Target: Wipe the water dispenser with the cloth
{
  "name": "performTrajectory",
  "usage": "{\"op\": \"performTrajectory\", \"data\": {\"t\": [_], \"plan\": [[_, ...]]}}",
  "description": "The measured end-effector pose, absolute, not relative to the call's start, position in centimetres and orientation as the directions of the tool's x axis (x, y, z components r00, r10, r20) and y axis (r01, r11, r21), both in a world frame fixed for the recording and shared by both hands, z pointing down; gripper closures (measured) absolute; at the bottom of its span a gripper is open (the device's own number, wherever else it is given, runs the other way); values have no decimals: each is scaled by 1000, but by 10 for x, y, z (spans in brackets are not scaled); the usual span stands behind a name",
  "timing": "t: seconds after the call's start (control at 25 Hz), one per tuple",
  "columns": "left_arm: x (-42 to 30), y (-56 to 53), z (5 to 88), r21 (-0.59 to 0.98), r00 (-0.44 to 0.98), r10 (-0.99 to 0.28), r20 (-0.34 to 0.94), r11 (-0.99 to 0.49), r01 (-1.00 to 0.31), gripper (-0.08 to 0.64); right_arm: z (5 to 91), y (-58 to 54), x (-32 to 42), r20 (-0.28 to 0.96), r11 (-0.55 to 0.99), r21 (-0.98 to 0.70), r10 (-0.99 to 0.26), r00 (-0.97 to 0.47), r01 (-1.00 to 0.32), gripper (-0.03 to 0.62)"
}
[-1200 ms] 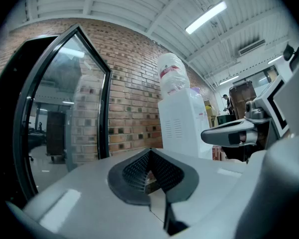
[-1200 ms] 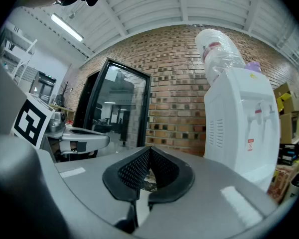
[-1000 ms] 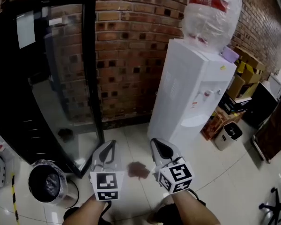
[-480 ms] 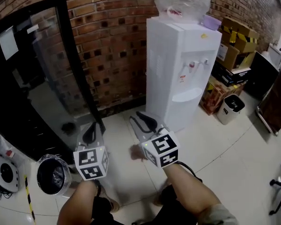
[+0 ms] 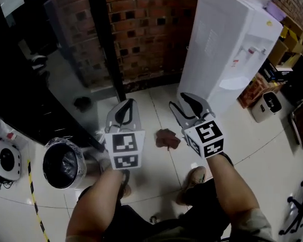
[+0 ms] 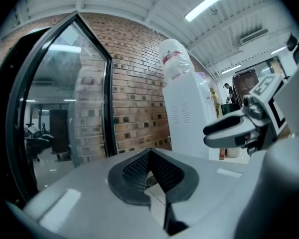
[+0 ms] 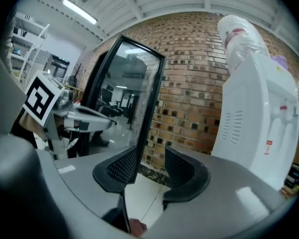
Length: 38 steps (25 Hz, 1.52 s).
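The boxy, smooth-sided white water dispenser [image 5: 227, 44], topped by a plastic-wrapped bottle [image 6: 175, 63], is standing against a rough brick wall [image 5: 146, 34]. The cloth [image 5: 166, 138], a crumpled reddish-brown rag, is lying on the glossy tiled floor [image 5: 156, 170] a little out from the dispenser's base. The right gripper [image 5: 184, 107] is hovering nearer the dispenser than the cloth; its mesh-textured jaws have just been opening and are standing apart with nothing between them. The left gripper [image 5: 125, 110], beyond the cloth from the dispenser, is pinching its curved grey jaws together at the tips, holding nothing.
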<state>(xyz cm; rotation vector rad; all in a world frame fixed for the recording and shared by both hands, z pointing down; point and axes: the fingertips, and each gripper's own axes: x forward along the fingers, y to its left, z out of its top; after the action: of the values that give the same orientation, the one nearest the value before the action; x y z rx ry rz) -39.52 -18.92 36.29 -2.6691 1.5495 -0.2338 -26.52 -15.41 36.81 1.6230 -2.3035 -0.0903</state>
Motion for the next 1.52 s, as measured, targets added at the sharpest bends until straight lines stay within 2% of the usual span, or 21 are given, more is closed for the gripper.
{"op": "performTrajectory", "data": {"t": [0.28, 0.64, 0.8, 0.92, 1.24, 1.32, 1.4, 1.52], "plan": [[-377, -235, 390, -44, 493, -858, 144, -503, -863, 560, 452, -184, -249, 390, 384, 254, -880, -270, -888, 367], [-348, -279, 482, -185, 543, -772, 329, -617, -765, 560, 596, -211, -245, 609, 406, 157, -757, -236, -900, 314], [-334, -270, 531, -225, 582, -684, 439, -711, -666, 560, 692, -201, -247, 743, 444, 117, -633, -218, -888, 279], [-323, -262, 549, -223, 623, -620, 477, -771, -596, 560, 749, -192, -257, 823, 492, 83, -524, -218, -867, 252], [-320, -271, 531, -77, 676, -587, 447, -777, -624, 560, 847, -185, -272, 930, 616, 59, -320, -181, -785, 206], [-318, -272, 528, -64, 683, -585, 438, -778, -625, 560, 864, -183, -271, 942, 620, 47, -289, -172, -783, 206], [-317, -273, 530, -55, 683, -582, 440, -777, -627, 560, 877, -180, -268, 951, 616, 42, -266, -158, -787, 231], [-316, -272, 534, -55, 677, -582, 451, -775, -629, 560, 892, -173, -259, 966, 600, 51, -233, -113, -799, 330]]}}
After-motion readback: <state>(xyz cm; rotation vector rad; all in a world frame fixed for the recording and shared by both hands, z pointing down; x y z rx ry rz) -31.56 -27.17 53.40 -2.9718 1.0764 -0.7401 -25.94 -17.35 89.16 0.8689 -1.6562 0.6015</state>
